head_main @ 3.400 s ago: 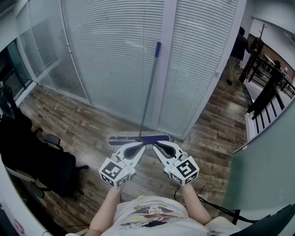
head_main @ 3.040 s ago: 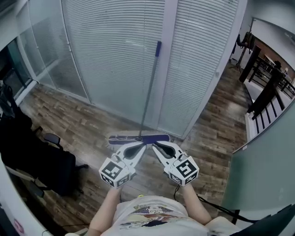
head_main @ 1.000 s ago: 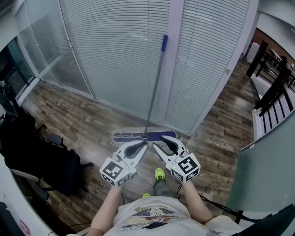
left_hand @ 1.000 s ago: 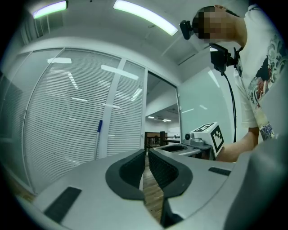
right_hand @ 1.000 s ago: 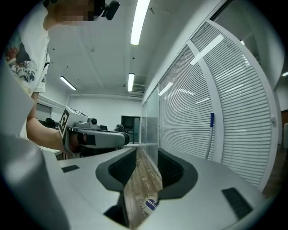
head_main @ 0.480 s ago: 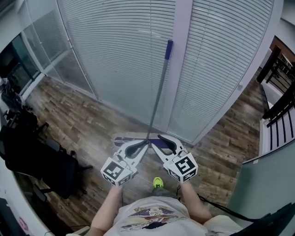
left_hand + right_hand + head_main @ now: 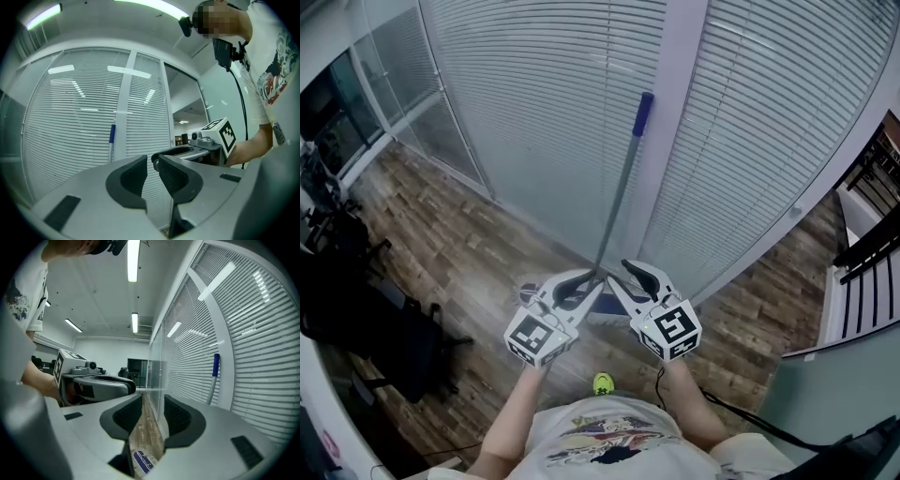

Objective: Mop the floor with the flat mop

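The flat mop leans upright against the blind-covered glass wall. Its blue grip (image 7: 643, 108) is at the top and its grey shaft (image 7: 614, 211) runs down to the purple mop head (image 7: 598, 306) on the wooden floor, partly hidden behind my grippers. My left gripper (image 7: 584, 278) is just left of the shaft's lower end; its jaws are opening to a narrow gap with nothing between them (image 7: 152, 164). My right gripper (image 7: 630, 271) is just right of the shaft, open and empty (image 7: 152, 411). The right gripper view shows the blue grip (image 7: 215, 363) and the mop head (image 7: 142, 461).
A white pillar (image 7: 680, 131) stands behind the mop between the blinds. Black chairs and bags (image 7: 356, 300) crowd the left side. A black railing (image 7: 874, 239) and a grey partition (image 7: 839, 394) lie to the right. A green shoe (image 7: 602, 382) is on the floor.
The whole view has moved toward the glass wall, so the mop is closer. Both grippers now flank the shaft's lower end and cover part of the mop head.
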The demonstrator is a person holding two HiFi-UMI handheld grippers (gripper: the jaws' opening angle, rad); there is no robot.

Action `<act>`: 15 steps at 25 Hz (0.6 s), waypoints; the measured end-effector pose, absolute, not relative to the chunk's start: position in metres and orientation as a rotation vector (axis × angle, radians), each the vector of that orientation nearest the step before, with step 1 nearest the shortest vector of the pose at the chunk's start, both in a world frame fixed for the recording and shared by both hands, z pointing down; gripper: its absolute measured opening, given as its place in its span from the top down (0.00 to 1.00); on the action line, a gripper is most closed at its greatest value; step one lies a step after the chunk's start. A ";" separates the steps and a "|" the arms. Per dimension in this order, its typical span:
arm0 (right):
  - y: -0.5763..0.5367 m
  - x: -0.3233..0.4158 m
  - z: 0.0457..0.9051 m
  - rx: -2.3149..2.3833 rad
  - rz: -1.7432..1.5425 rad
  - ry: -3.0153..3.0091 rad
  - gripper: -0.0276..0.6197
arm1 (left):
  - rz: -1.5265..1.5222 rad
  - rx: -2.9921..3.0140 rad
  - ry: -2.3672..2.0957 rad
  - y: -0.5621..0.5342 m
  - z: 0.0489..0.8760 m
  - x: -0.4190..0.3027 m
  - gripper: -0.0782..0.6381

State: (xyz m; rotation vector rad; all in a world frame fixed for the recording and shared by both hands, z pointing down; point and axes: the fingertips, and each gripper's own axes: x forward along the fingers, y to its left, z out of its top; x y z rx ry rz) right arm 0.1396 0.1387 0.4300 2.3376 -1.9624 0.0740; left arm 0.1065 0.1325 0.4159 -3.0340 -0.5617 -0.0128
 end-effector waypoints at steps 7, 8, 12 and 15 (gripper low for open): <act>0.133 0.179 0.435 2.364 0.125 -1.982 0.76 | -0.039 -3.070 -0.531 0.124 0.426 0.145 0.82; 0.131 0.184 0.434 2.369 0.123 -1.972 0.76 | -0.046 -3.072 -0.523 0.121 0.427 0.150 0.82; 0.118 0.205 0.437 2.379 0.126 -1.952 0.76 | -0.060 -3.077 -0.517 0.107 0.430 0.169 0.82; 0.101 0.221 0.440 2.375 0.138 -1.955 0.76 | -0.068 -3.073 -0.505 0.091 0.433 0.185 0.82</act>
